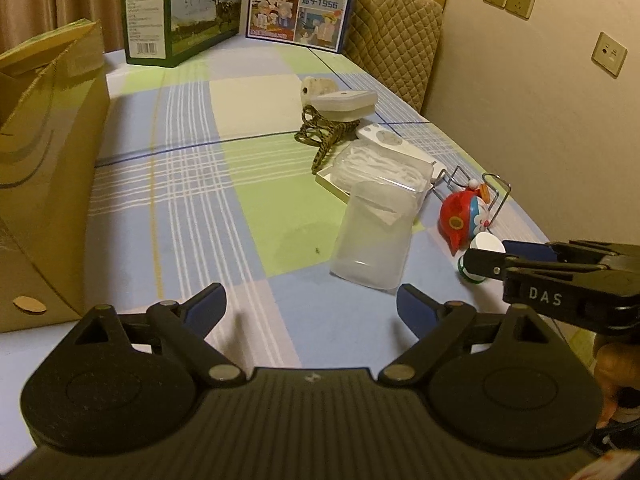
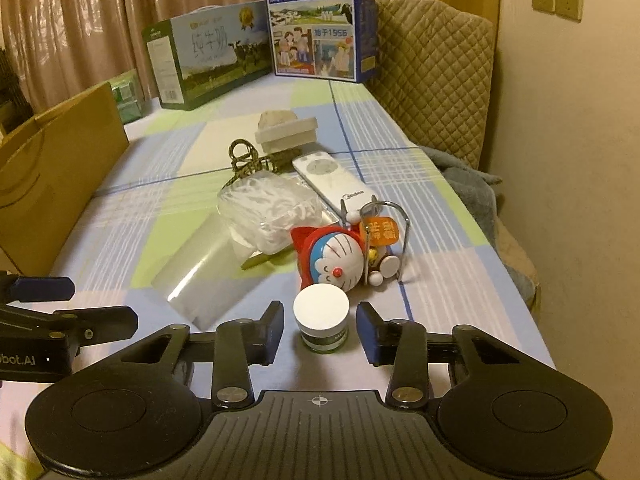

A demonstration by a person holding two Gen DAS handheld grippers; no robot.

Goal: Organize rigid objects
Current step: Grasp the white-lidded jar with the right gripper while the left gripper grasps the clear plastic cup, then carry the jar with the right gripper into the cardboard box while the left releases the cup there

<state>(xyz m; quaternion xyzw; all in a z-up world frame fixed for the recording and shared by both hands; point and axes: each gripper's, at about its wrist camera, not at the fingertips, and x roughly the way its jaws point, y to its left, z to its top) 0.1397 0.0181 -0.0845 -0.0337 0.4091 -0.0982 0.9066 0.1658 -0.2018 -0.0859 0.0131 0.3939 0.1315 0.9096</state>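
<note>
A dim room with drawn curtains, a quilted chair back against the wall, and a desk point(image 2: 440, 240) under a blue, green and white checked cloth. At the far left an open cardboard box point(image 1: 48, 168) stands on the desk edge, a likely place for the sorted things, though that is only a guess. Two milk cartons stand at the back.

The left gripper point(image 1: 312, 304) hovers over bare cloth with its fingers spread wide and nothing between them; a clear plastic container point(image 1: 372, 240) lies just ahead and to its right, its long axis running away from the camera. Further right the clutter gathers: a bag of white pieces point(image 2: 272, 208), a white remote point(image 2: 332, 180), a Doraemon toy point(image 2: 336, 256) and a wire rack point(image 2: 392, 236).

The right gripper point(image 2: 320, 328) is plainly the nearer hand. Its fingers are spread either side of a small white-lidded jar point(image 2: 321, 318), which stands upright near the front of the desk, just before the toy; a gap shows on each side, so no pinch yet. Closing straight in looks like all the grasp requires.

The right wrist view shows the jar centred between the fingers; the left wrist view shows it only partly, behind the right gripper's fingers, but alone shows the box's near wall.
</note>
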